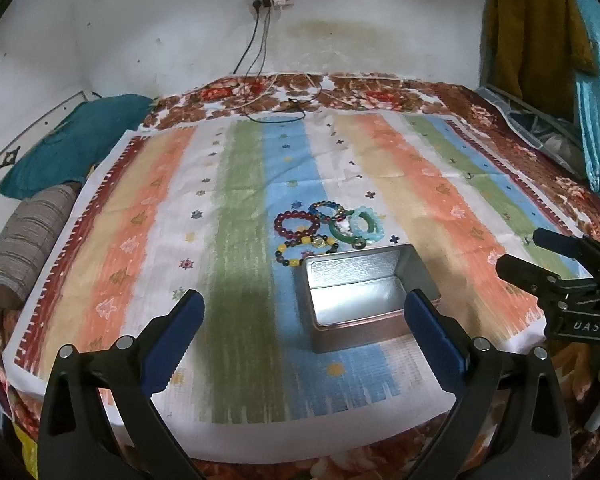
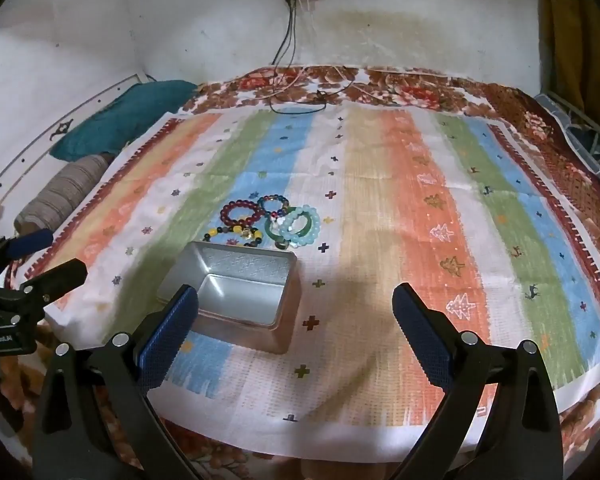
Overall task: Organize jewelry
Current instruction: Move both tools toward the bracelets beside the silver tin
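Note:
An open, empty metal tin (image 1: 360, 296) (image 2: 236, 296) stands on the striped cloth. Just behind it lies a cluster of bead bracelets: a dark red one (image 1: 296, 224) (image 2: 240, 213), a yellow and dark one (image 1: 306, 250) (image 2: 232, 236), a multicoloured one (image 1: 327, 209) (image 2: 274, 205), a green one (image 1: 342, 229) (image 2: 274, 230) and a pale blue one (image 1: 367, 224) (image 2: 302, 226). My left gripper (image 1: 304, 320) is open and empty, near the tin's front. My right gripper (image 2: 296, 316) is open and empty, to the right of the tin; it also shows at the right edge of the left wrist view (image 1: 520, 252).
The striped cloth (image 1: 420, 184) covers a bed with a floral blanket (image 1: 260, 96). A teal cloth (image 1: 72, 144) and a striped bolster (image 1: 24, 248) lie at the left. Charger cables (image 1: 276, 108) trail from a wall socket (image 1: 272, 0). Hanging clothes (image 1: 540, 32) are at the right.

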`<state>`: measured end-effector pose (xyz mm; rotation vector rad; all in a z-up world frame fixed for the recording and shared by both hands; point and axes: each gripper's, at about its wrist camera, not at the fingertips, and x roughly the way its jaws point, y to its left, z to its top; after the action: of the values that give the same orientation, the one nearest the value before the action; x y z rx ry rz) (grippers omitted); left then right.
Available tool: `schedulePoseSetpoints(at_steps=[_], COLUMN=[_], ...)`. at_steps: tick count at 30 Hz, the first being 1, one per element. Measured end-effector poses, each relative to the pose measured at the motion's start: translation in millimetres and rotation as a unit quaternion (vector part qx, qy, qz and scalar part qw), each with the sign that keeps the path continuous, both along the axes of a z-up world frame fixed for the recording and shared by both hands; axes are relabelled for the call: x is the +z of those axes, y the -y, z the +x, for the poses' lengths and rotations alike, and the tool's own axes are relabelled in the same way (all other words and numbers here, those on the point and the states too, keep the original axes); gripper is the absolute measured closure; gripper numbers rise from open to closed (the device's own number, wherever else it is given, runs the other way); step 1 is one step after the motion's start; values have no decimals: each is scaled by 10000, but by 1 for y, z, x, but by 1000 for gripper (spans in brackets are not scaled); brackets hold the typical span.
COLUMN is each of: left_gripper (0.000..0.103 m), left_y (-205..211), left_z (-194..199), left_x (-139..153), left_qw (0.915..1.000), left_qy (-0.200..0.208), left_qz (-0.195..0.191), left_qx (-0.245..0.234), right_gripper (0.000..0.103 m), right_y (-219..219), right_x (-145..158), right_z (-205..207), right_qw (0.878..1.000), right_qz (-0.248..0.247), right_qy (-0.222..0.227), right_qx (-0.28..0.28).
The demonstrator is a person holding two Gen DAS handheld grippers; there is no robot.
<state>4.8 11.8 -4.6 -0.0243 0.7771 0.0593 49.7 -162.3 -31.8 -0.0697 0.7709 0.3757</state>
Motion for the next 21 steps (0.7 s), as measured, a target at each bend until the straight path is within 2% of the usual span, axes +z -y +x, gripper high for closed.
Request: schedulePoseSetpoints(at_steps=[21], left_gripper=[6], left_y=[-1], left_z=[-2], left_x=[-4], left_qw=[10000], left_qy=[-38], left_qz=[-31], left_qx=[2], right_gripper=[4], right_y=[0], right_x=[-1], right_z=[1], right_qw=[10000], right_qz=[-9], right_qy=[-20], right_qx=[-17])
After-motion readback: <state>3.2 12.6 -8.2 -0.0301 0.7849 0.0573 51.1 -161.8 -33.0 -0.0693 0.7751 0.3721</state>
